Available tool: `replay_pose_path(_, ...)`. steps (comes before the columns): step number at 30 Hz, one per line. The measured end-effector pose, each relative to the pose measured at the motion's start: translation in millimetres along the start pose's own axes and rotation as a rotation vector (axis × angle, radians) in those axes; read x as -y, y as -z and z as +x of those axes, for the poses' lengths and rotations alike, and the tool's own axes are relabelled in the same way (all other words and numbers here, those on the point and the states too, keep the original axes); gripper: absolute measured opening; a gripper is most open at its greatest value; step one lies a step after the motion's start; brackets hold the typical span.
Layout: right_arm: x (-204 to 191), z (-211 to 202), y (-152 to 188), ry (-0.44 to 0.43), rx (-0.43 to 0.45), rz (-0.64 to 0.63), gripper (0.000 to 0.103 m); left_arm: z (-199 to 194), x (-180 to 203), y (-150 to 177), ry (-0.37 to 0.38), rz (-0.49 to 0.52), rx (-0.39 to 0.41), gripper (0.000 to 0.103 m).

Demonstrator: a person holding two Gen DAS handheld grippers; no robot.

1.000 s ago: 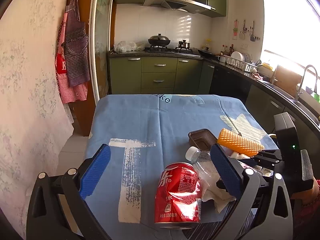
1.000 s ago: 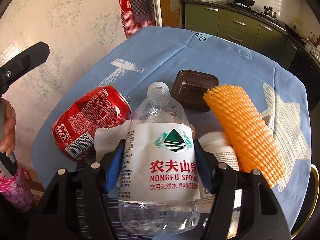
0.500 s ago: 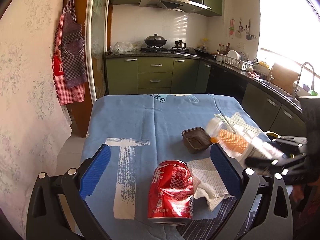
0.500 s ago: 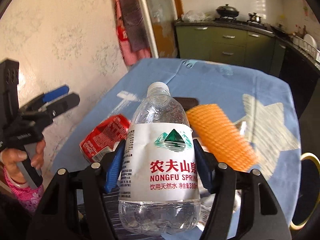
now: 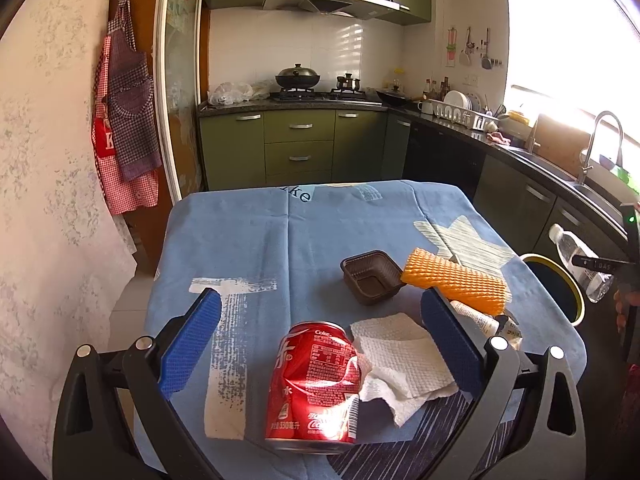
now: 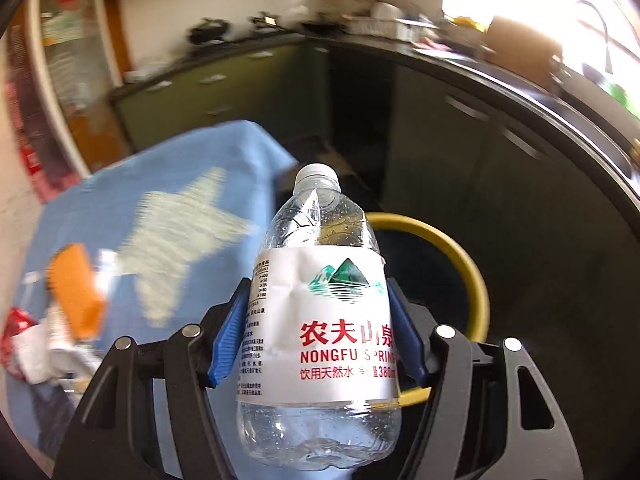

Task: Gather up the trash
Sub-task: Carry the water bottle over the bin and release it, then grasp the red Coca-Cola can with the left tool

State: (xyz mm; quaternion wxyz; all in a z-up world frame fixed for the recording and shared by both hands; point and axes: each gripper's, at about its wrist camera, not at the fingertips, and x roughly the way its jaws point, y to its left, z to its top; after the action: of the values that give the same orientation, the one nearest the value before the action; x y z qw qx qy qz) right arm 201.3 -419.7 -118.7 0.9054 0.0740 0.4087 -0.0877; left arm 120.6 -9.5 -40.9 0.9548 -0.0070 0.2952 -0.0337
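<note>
R gripper [image 6: 316,332] is clamping the clear plastic water bottle w/ white label [image 6: 320,320] mid-body, holding it over the yellow-rimmed bin [image 6: 476,280] off the tabletop's right edge, prob for dropping. L gripper [image 5: 320,340] is gaping wide, empty, framing the dented red cola can [image 5: 314,380] at the near edge, likely next.

Red dented cola can [image 5: 314,384], white waffle-textured napkin [image 5: 400,356] at its 3 o'clock, orange ridged mesh sleeve [image 5: 456,282], dark brown tray [image 5: 372,282], blue tablecloth [image 5: 280,240] with pale star, yellow-rimmed bin [image 6: 472,280], clear bottle [image 6: 320,320] with white label, red lettering
</note>
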Motion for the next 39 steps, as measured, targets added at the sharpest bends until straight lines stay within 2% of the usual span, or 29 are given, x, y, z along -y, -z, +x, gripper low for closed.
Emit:
replay_pose_path(2,24,19,6,0.034,-0.038,0.046,0.062,2,5,-1,0.006,0.010,-0.009,0.098)
replay_pose_path(6,46,43,12,0.066,-0.070,0.088,0.062,1,15,-1,0.012,0.039,-0.016,0.098)
replay_pose_path(14,60,70,4,0.036,-0.071,0.158,0.064,-1,28,-2,0.021,0.074,-0.029,0.098)
replay_pose_path(16,65,62,4,0.061,-0.042,0.186,0.064,0,31,-2,0.022,0.084,-0.034,0.098)
replay_pose_path(18,72,48,5,0.044,0.003,0.221,0.066,0,34,-1,0.028,0.094,-0.037,0.098)
replay_pose_path(23,74,22,18,0.029,0.046,0.239,0.070,4,42,3,0.059,0.119,-0.055,0.098)
replay_pose_path(29,63,-3,33,-0.009,0.081,0.244,0.072,18,58,11,0.145,0.142,-0.112,0.098)
replay_pose_path(32,50,-13,36,-0.037,0.097,0.226,0.072,21,69,15,0.186,0.163,-0.115,0.098)
replay_pose_path(36,37,-16,37,-0.053,0.098,0.194,0.072,21,58,11,0.127,0.178,-0.104,0.098)
replay_pose_path(39,30,-17,37,-0.069,0.096,0.175,0.072,30,28,6,0.089,0.118,-0.143,0.098)
